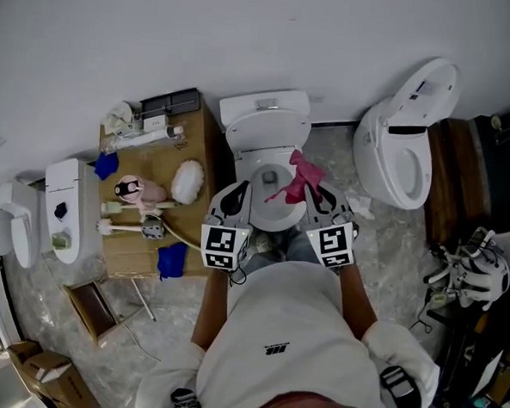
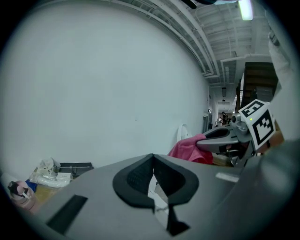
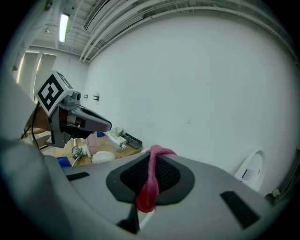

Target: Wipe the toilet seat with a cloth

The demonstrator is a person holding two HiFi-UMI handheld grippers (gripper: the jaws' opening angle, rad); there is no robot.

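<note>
Over the white toilet at the middle of the head view, both claws hang side by side above the bowl. The right claw [image 1: 321,197] is clamped on a pink cloth [image 1: 298,177]; its own view shows a fold of the fabric pinched between the dark pads, running up over the tips. The cloth drapes over the right side of the toilet seat [image 1: 259,159]; whether it touches the seat cannot be told. The left claw [image 1: 235,196] has its pads pressed together at the tips with nothing between them, over the seat's left side. At the left of the frame a wooden counter [image 1: 140,254] carries a pink bottle [image 1: 133,189] and a blue rag [image 1: 172,260]. A second toilet [image 1: 404,141] stands at upper right.
</note>
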